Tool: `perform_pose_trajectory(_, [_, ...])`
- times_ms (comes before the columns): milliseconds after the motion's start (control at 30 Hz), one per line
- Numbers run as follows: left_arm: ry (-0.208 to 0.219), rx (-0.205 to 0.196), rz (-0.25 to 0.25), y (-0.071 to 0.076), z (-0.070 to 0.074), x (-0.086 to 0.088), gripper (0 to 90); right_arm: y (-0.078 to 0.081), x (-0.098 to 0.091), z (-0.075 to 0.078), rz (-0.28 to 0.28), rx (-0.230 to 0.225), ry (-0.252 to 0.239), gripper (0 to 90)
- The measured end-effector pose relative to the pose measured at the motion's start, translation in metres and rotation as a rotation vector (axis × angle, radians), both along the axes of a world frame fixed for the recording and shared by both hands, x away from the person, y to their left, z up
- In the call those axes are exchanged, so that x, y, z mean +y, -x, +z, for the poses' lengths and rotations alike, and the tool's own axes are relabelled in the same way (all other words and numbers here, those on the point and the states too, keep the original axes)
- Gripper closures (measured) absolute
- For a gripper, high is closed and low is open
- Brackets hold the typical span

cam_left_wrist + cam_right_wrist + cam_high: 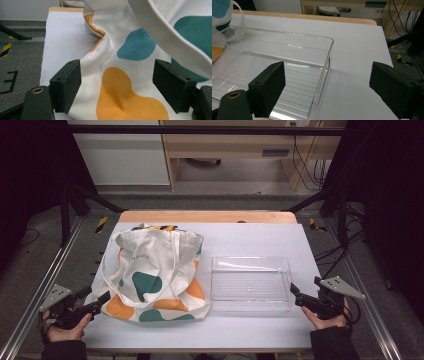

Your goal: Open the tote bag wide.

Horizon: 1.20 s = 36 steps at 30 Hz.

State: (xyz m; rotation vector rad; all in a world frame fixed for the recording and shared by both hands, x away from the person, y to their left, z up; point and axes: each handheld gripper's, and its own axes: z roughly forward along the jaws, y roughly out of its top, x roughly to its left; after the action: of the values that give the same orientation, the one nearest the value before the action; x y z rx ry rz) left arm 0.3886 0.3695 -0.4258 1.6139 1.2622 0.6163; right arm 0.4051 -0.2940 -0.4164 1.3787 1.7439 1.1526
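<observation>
A cream tote bag point(155, 275) with orange, teal and blue blotches lies crumpled at centre left of the white surface point(260, 332). The left gripper point(95, 304) holds its jaws open at the bag's lower-left corner. At lower right, the right gripper point(296, 295) gapes beside a clear tray point(250, 305).

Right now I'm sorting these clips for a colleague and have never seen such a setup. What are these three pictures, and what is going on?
A person sits at a white table and holds a hand-held two-jaw tool in each hand; there is no robot arm. The high view looks down from above. The other two come from cameras riding on each tool, looking along its black jaws. On the table lie a cream tote bag with teal and orange blobs and an empty clear plastic tray. The left gripper has its jaws wide on either side of the bag's corner, not pressing it. The right gripper is open at the tray's near right corner. Nothing is held.
</observation>
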Motion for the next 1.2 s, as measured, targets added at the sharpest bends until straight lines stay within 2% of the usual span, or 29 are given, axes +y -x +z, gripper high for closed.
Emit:
perform_pose_trajectory(100, [0.011, -0.010, -0.001, 0.001, 0.003, 0.001, 23.2, 0.000, 0.004, 0.001, 0.013, 0.007, 0.004, 14.9])
perform_pose_trajectory(167, [0.038, -0.023, -0.001, 0.003, 0.008, 0.002, 23.5, 0.000, 0.008, 0.002, 0.021, 0.010, 0.003, 15.2])
perform_pose_trajectory(467, [0.062, -0.071, -0.009, 0.008, 0.026, 0.002, 24.9, 0.003, 0.030, 0.009, 0.072, -0.001, -0.013, 17.6])
perform_pose_trajectory(700, [0.074, -0.087, -0.023, 0.011, 0.036, 0.000, 25.4, 0.003, 0.047, 0.015, 0.109, -0.008, -0.016, 19.1])
perform_pose_trajectory(1000, [0.056, -0.085, -0.034, 0.010, 0.045, -0.007, 28.8, 0.000, 0.067, 0.022, 0.150, -0.022, 0.000, 22.0])
perform_pose_trajectory(1200, [0.029, -0.079, -0.036, 0.004, 0.051, -0.011, 31.1, -0.002, 0.079, 0.028, 0.178, -0.033, -0.016, 23.0])
